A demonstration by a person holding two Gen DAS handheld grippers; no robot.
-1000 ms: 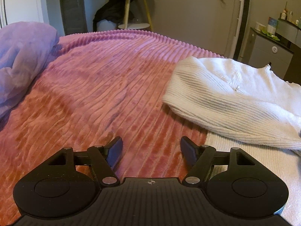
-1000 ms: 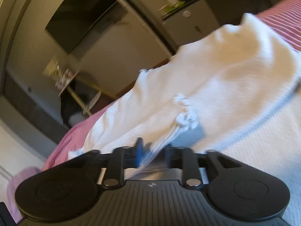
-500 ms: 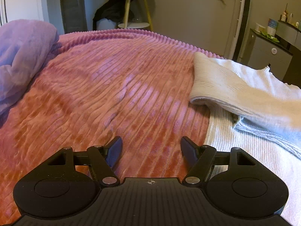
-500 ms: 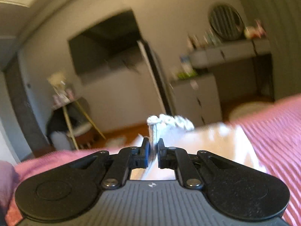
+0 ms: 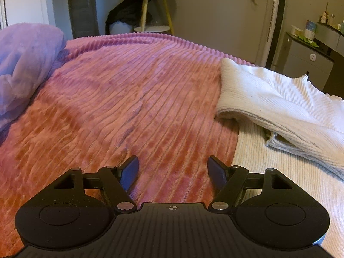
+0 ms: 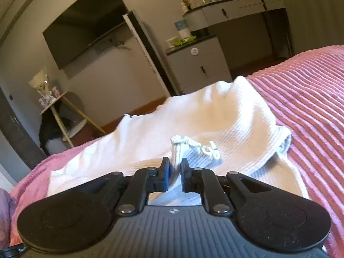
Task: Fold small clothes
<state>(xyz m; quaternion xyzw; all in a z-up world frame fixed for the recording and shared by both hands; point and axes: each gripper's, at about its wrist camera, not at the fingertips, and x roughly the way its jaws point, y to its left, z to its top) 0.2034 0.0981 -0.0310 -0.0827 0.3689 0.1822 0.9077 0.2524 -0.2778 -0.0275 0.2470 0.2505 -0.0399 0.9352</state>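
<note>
A white ribbed knit garment (image 5: 277, 107) lies on the pink ribbed bedspread (image 5: 129, 99), at the right of the left wrist view, with one part folded over the rest. My left gripper (image 5: 173, 172) is open and empty, low over the bedspread just left of the garment's near edge. In the right wrist view the garment (image 6: 215, 116) fills the middle. My right gripper (image 6: 174, 173) is nearly closed on a frilled edge of the garment (image 6: 178, 150), which stands up between the fingers.
A purple pillow or blanket (image 5: 25, 68) lies at the left of the bed. Beyond the bed stand a small round side table (image 5: 150, 10), a grey drawer unit (image 6: 200, 64), a wall television (image 6: 86, 23) and a tall white fan or heater (image 5: 273, 21).
My right gripper has carried the garment's edge across, folding the left part over to the right, then lowered it. The garment now takes up less of the bed. My left gripper has barely moved.
</note>
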